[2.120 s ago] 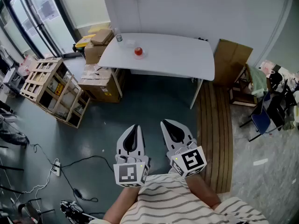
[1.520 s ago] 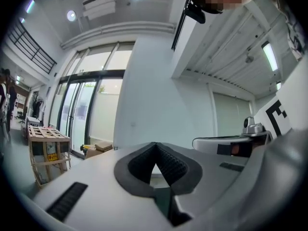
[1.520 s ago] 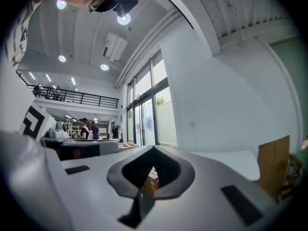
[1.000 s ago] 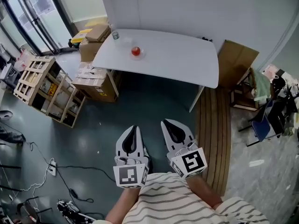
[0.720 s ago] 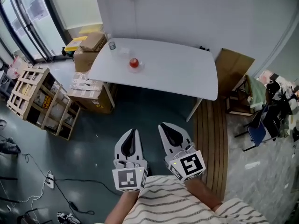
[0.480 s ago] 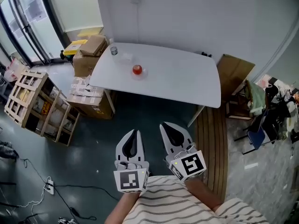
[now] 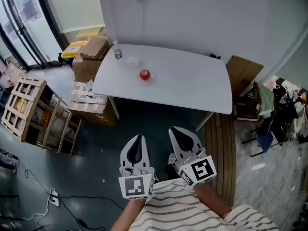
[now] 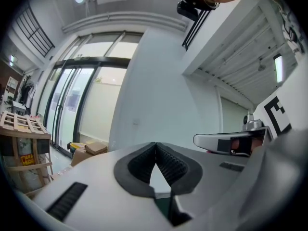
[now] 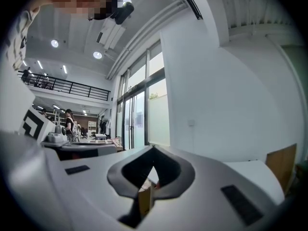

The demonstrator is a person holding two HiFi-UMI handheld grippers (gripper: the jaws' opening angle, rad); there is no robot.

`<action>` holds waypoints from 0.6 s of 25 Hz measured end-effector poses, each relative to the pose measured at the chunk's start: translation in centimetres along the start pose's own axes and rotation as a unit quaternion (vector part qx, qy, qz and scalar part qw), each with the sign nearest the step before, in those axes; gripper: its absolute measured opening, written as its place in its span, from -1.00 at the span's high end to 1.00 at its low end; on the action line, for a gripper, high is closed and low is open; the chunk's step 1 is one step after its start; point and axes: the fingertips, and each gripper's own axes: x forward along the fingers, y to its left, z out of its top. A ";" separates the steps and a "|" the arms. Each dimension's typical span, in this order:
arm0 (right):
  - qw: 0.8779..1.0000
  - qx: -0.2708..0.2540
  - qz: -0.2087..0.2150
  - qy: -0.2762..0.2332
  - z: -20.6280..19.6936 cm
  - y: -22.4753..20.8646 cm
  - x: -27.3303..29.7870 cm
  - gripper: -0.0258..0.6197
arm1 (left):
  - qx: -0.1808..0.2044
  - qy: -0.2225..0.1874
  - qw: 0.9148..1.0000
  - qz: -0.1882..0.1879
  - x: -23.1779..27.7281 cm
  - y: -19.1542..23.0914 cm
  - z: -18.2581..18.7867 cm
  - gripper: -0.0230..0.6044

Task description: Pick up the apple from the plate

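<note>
A red apple (image 7: 144, 74) sits on a small clear plate (image 7: 146, 80) on the white table (image 7: 192, 85), left of the table's middle. Both grippers are held level well short of the table, over the dark floor. My left gripper (image 7: 137, 140) is shut with nothing in it, its tips meeting in the left gripper view (image 8: 155, 145). My right gripper (image 7: 176, 132) is shut and empty too; its tips touch in the right gripper view (image 9: 153, 149). The apple does not show clearly in either gripper view.
A small can (image 7: 118, 54) stands at the table's far left corner. Cardboard boxes (image 7: 89, 57) and a wooden crate (image 7: 29, 107) lie left of the table. A brown board (image 7: 243, 71) and chairs (image 7: 269, 124) stand to the right, a wooden strip (image 7: 224, 153) on the floor.
The table and apple have come nearer in the head view as both grippers moved forward together. Both stay shut and side by side.
</note>
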 end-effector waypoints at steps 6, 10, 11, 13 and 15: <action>1.000 -0.001 0.004 0.003 -0.7 -1.7 2.4 0.88 | -0.005 0.005 1.000 0.005 3.3 0.5 -1.0 0.91; 1.000 0.007 0.017 0.001 -1.5 -3.9 5.6 0.88 | -0.002 0.011 1.000 0.017 6.6 1.7 -1.8 0.91; 1.000 0.011 0.022 -0.001 -1.7 -4.5 6.6 0.88 | 0.000 0.012 1.000 0.021 7.6 2.2 -2.0 0.91; 0.999 0.014 0.030 0.000 -2.0 -5.6 8.8 0.88 | 0.004 0.015 0.999 0.029 10.0 3.2 -2.2 0.91; 0.999 0.015 0.036 0.005 -2.1 -6.8 11.0 0.88 | 0.005 0.018 0.999 0.038 12.3 4.1 -2.3 0.91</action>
